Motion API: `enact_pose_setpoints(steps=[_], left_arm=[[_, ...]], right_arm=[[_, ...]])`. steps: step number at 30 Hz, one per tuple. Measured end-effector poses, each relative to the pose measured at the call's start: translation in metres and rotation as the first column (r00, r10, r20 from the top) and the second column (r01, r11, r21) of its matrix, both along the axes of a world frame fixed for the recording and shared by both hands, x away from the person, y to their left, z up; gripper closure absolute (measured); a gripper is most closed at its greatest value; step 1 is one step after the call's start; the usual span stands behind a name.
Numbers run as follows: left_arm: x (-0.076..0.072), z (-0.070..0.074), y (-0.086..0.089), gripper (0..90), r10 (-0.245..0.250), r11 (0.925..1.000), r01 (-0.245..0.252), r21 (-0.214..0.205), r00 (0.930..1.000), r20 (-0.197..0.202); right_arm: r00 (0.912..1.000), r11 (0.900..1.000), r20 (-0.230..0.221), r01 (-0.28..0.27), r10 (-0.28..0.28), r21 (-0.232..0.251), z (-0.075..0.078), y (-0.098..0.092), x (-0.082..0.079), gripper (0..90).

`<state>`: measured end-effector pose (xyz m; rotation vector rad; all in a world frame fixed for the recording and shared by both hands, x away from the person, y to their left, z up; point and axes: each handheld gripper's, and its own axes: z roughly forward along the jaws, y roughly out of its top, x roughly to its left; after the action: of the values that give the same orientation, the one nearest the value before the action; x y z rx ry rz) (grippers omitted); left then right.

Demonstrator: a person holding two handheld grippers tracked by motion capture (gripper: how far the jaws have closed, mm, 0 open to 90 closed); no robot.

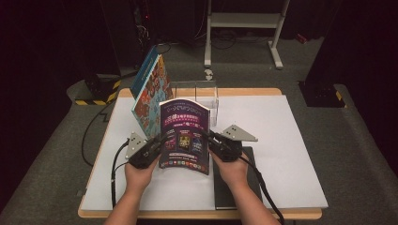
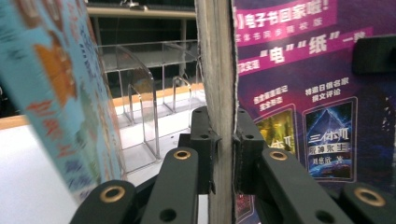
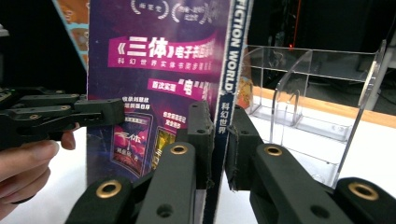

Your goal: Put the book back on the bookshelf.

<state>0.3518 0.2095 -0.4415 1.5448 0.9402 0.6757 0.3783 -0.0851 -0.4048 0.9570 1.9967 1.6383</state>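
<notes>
White table (image 1: 281, 140), seen from the high view: a pale board on a wooden base, standing on grey carpet. A flat black slab (image 1: 234, 187) lies on its near edge, partly under the person's right forearm.

Clear plastic rack (image 1: 206, 96): a see-through divider stand at the far middle of the table, directly behind the raised magazine. The right gripper view shows its curved partitions (image 3: 299, 93) to the right of the spine.

Blue book (image 1: 150, 93): large, with a colourful cover, leaning tilted at the left of the rack. Its cover fills the left side of the left gripper view (image 2: 60, 102).

Purple magazine (image 1: 184, 136): held upright above the middle of the table, cover facing the person, just in front of the rack and beside the blue book; whether its lower edge touches the table cannot be told. The left gripper view shows its page edge (image 2: 219, 84), the right gripper view its dark spine (image 3: 229, 93).

Left gripper (image 1: 157, 143): jaws clamped on the magazine's left edge, pads pressed against both sides of the page block (image 2: 223, 154).

Right gripper (image 1: 213, 140): jaws clamped on the magazine's right edge at the spine (image 3: 220, 140). The left gripper and its hand appear at the left of that view (image 3: 70, 114).
</notes>
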Motion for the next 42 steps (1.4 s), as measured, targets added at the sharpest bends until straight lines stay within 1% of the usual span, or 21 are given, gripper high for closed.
enact_pose_setpoints(steps=[3, 6, 10, 14, 17, 18, 20, 23, 24, 26, 27, 29, 30, 31, 32, 34, 35, 36, 38, 40, 42], left_arm=[[-0.004, -0.001, 0.002, 78.9, 0.002, 1.0, -0.002, 0.003, 1.0, 0.006], [-0.009, -0.002, 0.005, 74.3, -0.005, 1.0, 0.005, -0.007, 1.0, 0.006], [-0.017, -0.005, 0.008, 67.8, -0.011, 0.9999, 0.012, -0.006, 0.9997, 0.021], [-0.024, -0.008, 0.009, 58.6, -0.016, 0.9999, 0.015, 0.006, 0.9989, 0.043], [-0.031, -0.011, 0.012, 54.6, -0.021, 0.9998, 0.021, -0.002, 0.9986, 0.049], [-0.032, -0.011, 0.012, 53.4, -0.021, 0.9998, 0.021, 0.001, 0.9986, 0.05], [-0.034, -0.012, 0.013, 51.7, -0.02, 0.9998, 0.019, 0.009, 0.9989, 0.043], [-0.034, -0.013, 0.013, 51.0, -0.018, 0.9998, 0.017, 0.005, 0.9992, 0.035], [-0.034, -0.014, 0.013, 50.9, -0.017, 0.9998, 0.017, 0.012, 0.9994, 0.03], [-0.034, -0.015, 0.013, 50.3, -0.017, 0.9996, 0.016, 0.023, 0.9996, 0.023], [-0.034, -0.016, 0.014, 50.2, -0.016, 0.9993, 0.016, 0.033, 0.9997, 0.019], [-0.034, -0.017, 0.014, 50.2, -0.014, 0.9994, 0.014, 0.032, 0.9998, 0.013], [-0.033, -0.018, 0.015, 50.3, -0.013, 0.9995, 0.012, 0.031, 0.9999, 0.011], [-0.034, -0.018, 0.014, 50.2, -0.012, 0.9995, 0.012, 0.03, 0.9999, 0.01], [-0.034, -0.018, 0.014, 50.2, -0.011, 0.9995, 0.011, 0.029, 0.9999, 0.01], [-0.034, -0.019, 0.013, 50.3, -0.013, 0.9991, 0.013, 0.04, 0.9999, 0.006], [-0.034, -0.02, 0.012, 50.2, -0.015, 0.9989, 0.015, 0.045, 0.9999, 0.004], [-0.034, -0.021, 0.012, 50.3, -0.014, 0.9987, 0.013, 0.05, 0.9999, 0.002], [-0.034, -0.021, 0.013, 50.3, -0.011, 0.9987, 0.011, 0.05, 0.9999, -0.001], [-0.034, -0.021, 0.014, 50.2, -0.01, 0.999, 0.01, 0.044, 0.9999, -0.001], [-0.033, -0.021, 0.015, 49.8, -0.01, 0.9993, 0.01, 0.037, 0.9999, -0.004]], right_arm=[[0.9998, 0.9999, 0.014, -0.015, 0.015, -0.003, 0.001, 0.0, -0.008, 81.8], [0.9992, 0.9996, 0.028, -0.029, 0.029, -0.005, 0.001, -0.003, -0.019, 80.9], [0.9983, 0.9989, 0.037, -0.046, 0.046, -0.006, -0.002, -0.006, -0.03, 78.8], [0.9973, 0.9976, 0.026, -0.069, 0.069, -0.002, -0.007, -0.008, -0.041, 73.6], [0.9961, 0.9961, 0.011, -0.088, 0.088, -0.002, -0.011, -0.008, -0.047, 69.2], [0.9951, 0.9951, 0.006, -0.099, 0.099, 0.0, -0.012, -0.008, -0.048, 65.9], [0.993, 0.993, -0.001, -0.118, 0.118, 0.007, -0.012, -0.007, -0.047, 62.8], [0.9906, 0.9904, 0.004, -0.137, 0.137, 0.021, -0.01, -0.004, -0.042, 58.9], [0.9901, 0.9899, 0.004, -0.14, 0.14, 0.021, -0.009, -0.003, -0.04, 57.9], [0.9878, 0.9878, -0.012, -0.155, 0.155, 0.009, -0.007, 0.0, -0.033, 56.8], [0.9874, 0.9875, -0.013, -0.157, 0.158, 0.007, -0.007, 0.001, -0.032, 57.6], [0.9834, 0.9836, -0.02, -0.18, 0.18, -0.002, -0.007, 0.003, -0.028, 70.9], [0.985, 0.9848, -0.008, -0.173, 0.173, -0.015, -0.007, 0.004, -0.028, 79.3], [0.9873, 0.9869, 0.005, -0.158, 0.159, -0.03, -0.006, 0.005, -0.028, 82.8], [0.9908, 0.9899, 0.017, -0.134, 0.135, -0.048, -0.005, 0.007, -0.028, 83.3], [0.9941, 0.993, 0.036, -0.1, 0.102, -0.064, -0.005, 0.008, -0.027, 83.5], [0.9961, 0.9953, 0.048, -0.072, 0.075, -0.065, -0.005, 0.008, -0.026, 83.6], [0.9976, 0.9978, 0.059, -0.032, 0.035, -0.058, -0.005, 0.006, -0.025, 83.6], [0.9971, 0.9992, 0.073, 0.025, -0.022, -0.032, -0.006, 0.0, -0.023, 83.6], [0.9959, 0.9984, 0.073, 0.055, -0.054, -0.011, -0.007, -0.006, -0.022, 83.4], [0.9951, 0.9974, 0.071, 0.07, -0.069, -0.014, -0.008, -0.007, -0.023, 83.1]])
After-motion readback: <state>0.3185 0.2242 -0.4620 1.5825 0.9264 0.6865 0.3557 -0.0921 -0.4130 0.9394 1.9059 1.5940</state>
